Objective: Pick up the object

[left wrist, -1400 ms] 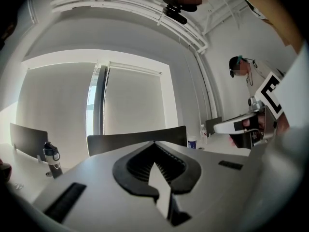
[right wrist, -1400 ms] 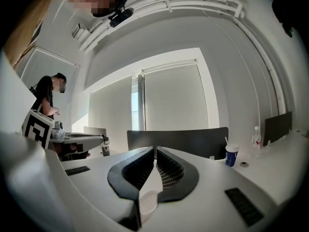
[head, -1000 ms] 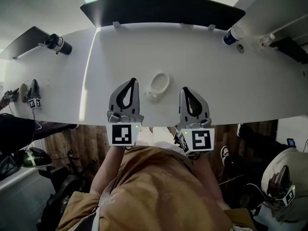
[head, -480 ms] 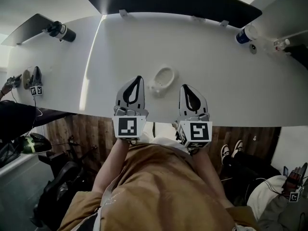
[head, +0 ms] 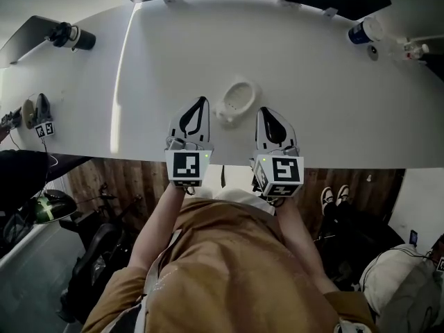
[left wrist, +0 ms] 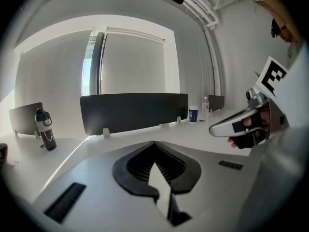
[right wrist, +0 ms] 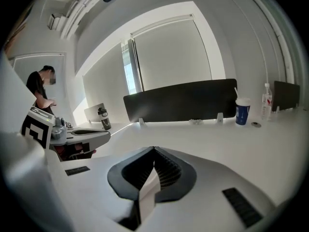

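1. Two empty pairs: left tongs (head: 201, 101) and right tongs (head: 263, 111), both pinched fully shut.
2. I've lowered them to the near edge of the desk (head: 326, 89).
3. The white object (head: 236, 101) sits on the desk between their tips, untouched; I judge one pair must open next.

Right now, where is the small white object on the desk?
In the head view, the small white object lies on the white table, near its front edge, between the tips of the left gripper and the right gripper.
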`<move>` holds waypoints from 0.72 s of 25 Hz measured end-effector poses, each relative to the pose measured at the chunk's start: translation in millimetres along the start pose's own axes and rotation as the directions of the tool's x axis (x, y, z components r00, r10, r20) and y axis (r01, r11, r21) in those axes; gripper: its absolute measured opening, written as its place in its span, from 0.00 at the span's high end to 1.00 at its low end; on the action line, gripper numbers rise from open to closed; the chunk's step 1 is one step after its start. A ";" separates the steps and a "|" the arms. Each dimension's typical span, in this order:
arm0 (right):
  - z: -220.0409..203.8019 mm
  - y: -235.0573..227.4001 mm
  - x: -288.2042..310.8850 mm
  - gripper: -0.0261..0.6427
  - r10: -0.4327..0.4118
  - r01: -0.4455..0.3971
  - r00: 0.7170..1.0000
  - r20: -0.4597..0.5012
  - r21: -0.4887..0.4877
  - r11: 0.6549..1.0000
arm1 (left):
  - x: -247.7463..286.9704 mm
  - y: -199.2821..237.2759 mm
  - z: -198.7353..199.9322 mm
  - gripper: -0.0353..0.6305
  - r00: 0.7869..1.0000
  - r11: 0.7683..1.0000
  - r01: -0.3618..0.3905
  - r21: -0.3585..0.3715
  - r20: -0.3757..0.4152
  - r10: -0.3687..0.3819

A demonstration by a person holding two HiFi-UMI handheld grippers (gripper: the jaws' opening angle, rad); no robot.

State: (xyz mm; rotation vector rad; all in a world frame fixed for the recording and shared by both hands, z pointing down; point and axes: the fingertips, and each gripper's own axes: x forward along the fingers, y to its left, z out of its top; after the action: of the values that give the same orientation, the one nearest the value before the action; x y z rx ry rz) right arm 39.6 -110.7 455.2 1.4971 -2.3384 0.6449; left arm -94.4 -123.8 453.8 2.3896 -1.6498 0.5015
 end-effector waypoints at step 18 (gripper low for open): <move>-65.1 -11.1 32.8 0.96 0.003 0.017 0.988 -0.156 0.128 0.992 | 27.0 -17.2 -65.0 0.94 0.976 0.991 0.129 -0.047 -0.172 -0.135</move>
State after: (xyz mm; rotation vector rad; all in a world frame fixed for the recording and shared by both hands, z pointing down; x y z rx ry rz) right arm 36.2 -106.8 528.7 1.4499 -2.2094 0.8928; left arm -80.4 -118.6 524.7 2.3358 -1.4048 0.6324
